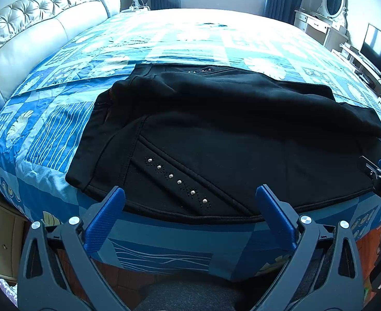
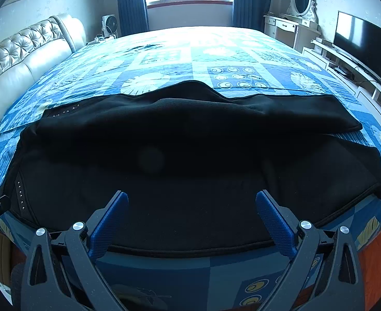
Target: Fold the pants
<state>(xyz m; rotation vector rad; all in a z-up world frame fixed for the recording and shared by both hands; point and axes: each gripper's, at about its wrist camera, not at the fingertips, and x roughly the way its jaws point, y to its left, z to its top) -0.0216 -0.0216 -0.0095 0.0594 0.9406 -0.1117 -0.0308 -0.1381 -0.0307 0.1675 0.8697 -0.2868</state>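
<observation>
While both tools hung just short of the bed's near edge, the black pants [image 1: 216,140] lay crosswise on the blue patterned bedspread [image 1: 48,134], waistband end to the left, legs running off to the right. One leg seemed already thrown over the other, its upper layer rumpled into a soft ridge [image 2: 190,108] down the middle. The left tool [image 1: 190,202] was spread wide and held nothing; the right tool [image 2: 191,207] was the same — blue pads apart, empty.

The cloth looked thick and fleecy, so I judged it limp but with some weight: it would drape and drag rather than slide, and a pinch on a single layer would likely peel that layer away from the one beneath. The bound near hem [image 2: 190,252] and the waistband corner [image 1: 79,178] looked the firmest places to grip, clear of the studded pocket trim [image 1: 177,181], which could snag a pad.

As for containers — none stood on the bed.
</observation>
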